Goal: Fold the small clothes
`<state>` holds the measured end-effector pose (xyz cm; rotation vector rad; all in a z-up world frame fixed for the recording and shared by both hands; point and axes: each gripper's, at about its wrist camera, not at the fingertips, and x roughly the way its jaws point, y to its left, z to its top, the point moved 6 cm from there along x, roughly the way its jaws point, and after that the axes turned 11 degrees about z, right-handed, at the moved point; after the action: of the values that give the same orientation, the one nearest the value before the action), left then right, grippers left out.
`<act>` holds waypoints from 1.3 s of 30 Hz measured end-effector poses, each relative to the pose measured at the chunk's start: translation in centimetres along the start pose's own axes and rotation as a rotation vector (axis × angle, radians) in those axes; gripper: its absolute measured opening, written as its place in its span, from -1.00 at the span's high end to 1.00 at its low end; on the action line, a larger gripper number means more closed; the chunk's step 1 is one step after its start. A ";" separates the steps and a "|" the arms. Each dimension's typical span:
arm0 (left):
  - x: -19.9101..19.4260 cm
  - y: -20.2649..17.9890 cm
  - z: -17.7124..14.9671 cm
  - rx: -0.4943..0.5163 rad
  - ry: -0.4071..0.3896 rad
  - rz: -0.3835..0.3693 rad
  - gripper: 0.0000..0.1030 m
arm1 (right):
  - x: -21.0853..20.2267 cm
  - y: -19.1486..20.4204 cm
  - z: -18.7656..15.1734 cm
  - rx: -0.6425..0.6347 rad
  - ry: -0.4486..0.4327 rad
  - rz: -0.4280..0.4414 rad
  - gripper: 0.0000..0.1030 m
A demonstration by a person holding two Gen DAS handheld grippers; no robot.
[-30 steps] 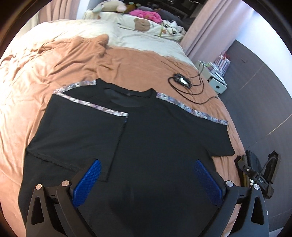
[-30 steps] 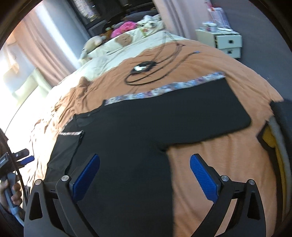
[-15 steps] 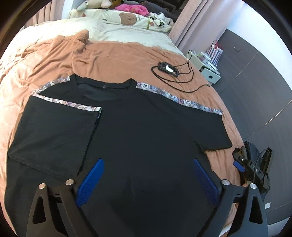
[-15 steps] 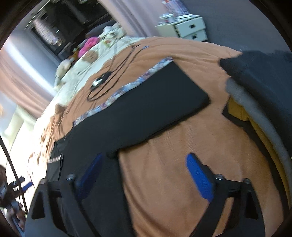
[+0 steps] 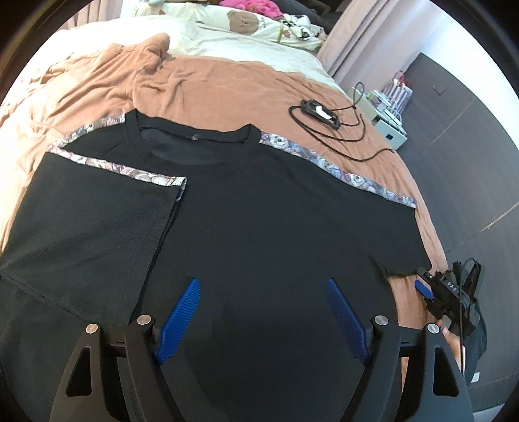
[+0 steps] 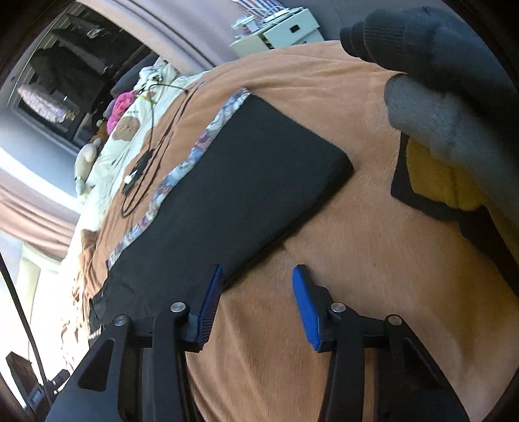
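A black T-shirt [image 5: 275,207] with flowered shoulder strips lies flat, front up, on a brown blanket [image 5: 227,84]. Its left sleeve [image 5: 97,211] is folded in over the body. My left gripper [image 5: 262,285] hovers low over the shirt's lower middle, its jaws wide and closing, with only flat cloth under them. In the right wrist view the shirt's right sleeve [image 6: 253,181] lies spread out. My right gripper [image 6: 258,269] is at the sleeve's lower edge, jaws closing; the left pad is at the hem, and bare blanket [image 6: 356,259] shows between the pads. A hand holds that gripper [image 5: 451,292] beside the sleeve.
A black cable with a small device [image 5: 319,112] lies on the blanket beyond the right shoulder. A stack of folded clothes [image 6: 454,130] in grey, yellow and black sits close on the right. Pillows and soft toys [image 5: 240,22] are at the bed's head, a white drawer unit [image 5: 389,126] beside it.
Both grippers have come down nearer the shirt with their jaws narrower. The right one has rolled and shifted from the shirt's side seam to the right sleeve's lower edge.
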<state>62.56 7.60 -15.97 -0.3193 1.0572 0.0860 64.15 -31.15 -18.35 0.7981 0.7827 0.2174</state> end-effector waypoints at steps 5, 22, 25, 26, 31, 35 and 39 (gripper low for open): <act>1.6 0.1 0.0 -0.014 0.019 -0.001 -0.43 | 1.1 0.1 1.2 0.008 -0.014 -0.015 0.18; 4.1 -1.6 -0.1 -0.010 0.052 -0.035 -0.10 | 1.3 5.9 4.5 -0.171 -0.116 -0.001 0.94; 3.8 -1.4 -0.1 -0.011 0.049 -0.040 -0.10 | 0.8 8.6 4.8 -0.250 -0.106 0.069 0.94; 3.6 -1.3 -0.1 -0.011 0.047 -0.040 -0.10 | 0.6 9.6 4.8 -0.280 -0.103 0.091 0.94; 2.6 -0.3 0.3 -0.030 0.037 -0.042 -0.10 | -0.1 13.3 4.4 -0.385 -0.080 0.192 0.94; 0.9 1.4 0.8 -0.054 0.013 -0.038 -0.10 | 0.2 15.8 3.1 -0.443 -0.038 0.259 0.94; -0.4 3.0 1.3 -0.082 -0.006 -0.035 -0.10 | 0.8 17.2 1.6 -0.490 0.014 0.309 0.94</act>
<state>62.78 10.86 -15.68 -0.4118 1.0431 0.0992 67.72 -19.76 -5.84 0.4464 0.5799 0.6652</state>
